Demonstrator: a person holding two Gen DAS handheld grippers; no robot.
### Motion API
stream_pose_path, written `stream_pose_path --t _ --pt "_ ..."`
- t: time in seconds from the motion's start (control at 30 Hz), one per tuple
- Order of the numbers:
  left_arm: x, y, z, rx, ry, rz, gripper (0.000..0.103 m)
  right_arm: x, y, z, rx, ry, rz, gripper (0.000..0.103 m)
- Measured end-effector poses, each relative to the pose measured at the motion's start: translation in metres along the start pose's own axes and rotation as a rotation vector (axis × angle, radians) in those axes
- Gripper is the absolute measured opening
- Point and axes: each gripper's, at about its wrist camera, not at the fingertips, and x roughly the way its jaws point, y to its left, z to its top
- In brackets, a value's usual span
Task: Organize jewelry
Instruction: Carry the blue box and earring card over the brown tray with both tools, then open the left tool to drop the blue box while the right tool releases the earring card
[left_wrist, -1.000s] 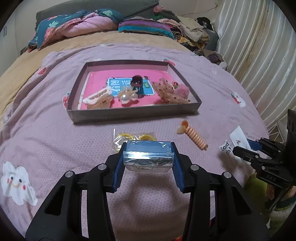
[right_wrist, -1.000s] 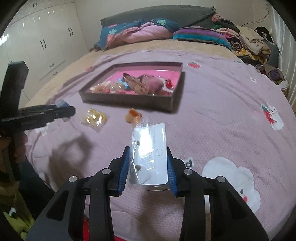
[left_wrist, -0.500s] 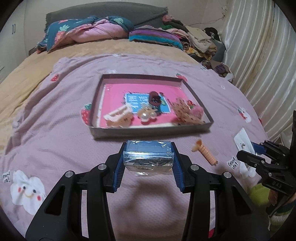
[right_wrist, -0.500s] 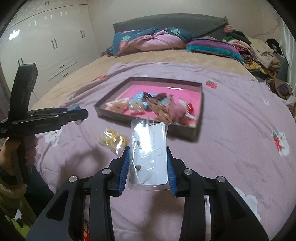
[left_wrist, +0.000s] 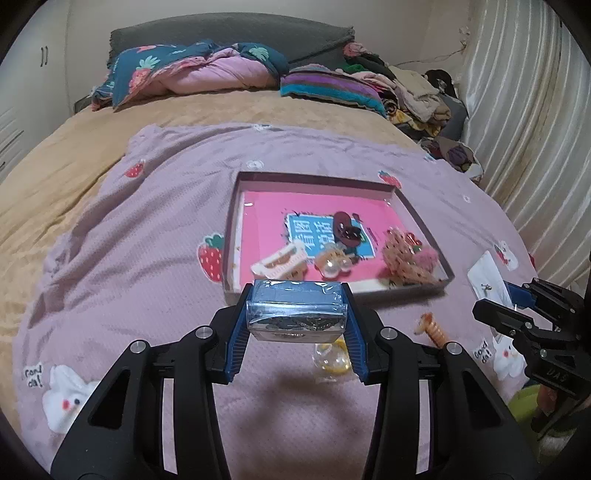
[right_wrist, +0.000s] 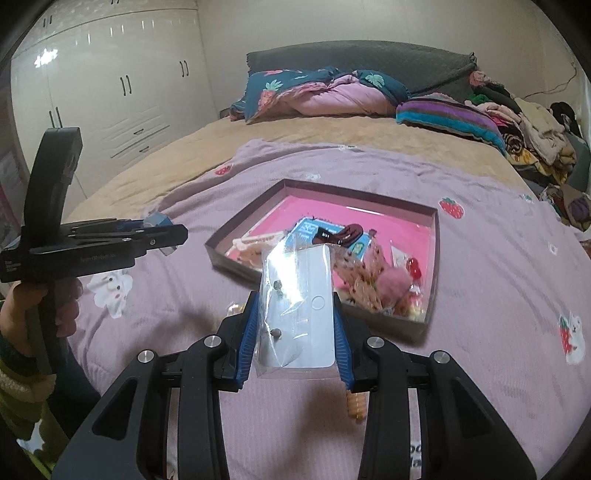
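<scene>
A home bedroom — a bed (left_wrist: 92, 177) with heaped bedding (left_wrist: 192, 74), white wardrobe (right_wrist: 110, 92) beside

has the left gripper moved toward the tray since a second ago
Yes. The left gripper, holding the small box, has advanced: the tray wall now sits right behind its fingertips.

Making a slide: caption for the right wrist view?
Right gripper holds a clear earring packet above the bedspread, just short of the pink-lined tray.
</scene>
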Motion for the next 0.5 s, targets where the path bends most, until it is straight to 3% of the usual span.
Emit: stream_pose_path --t 0.5 --pt "0.030 0.006 0.034 -0.017 -0.001 0.004 0.036 0.032 -0.022 0.031 0.013 -0.018 -0.049 0.035"
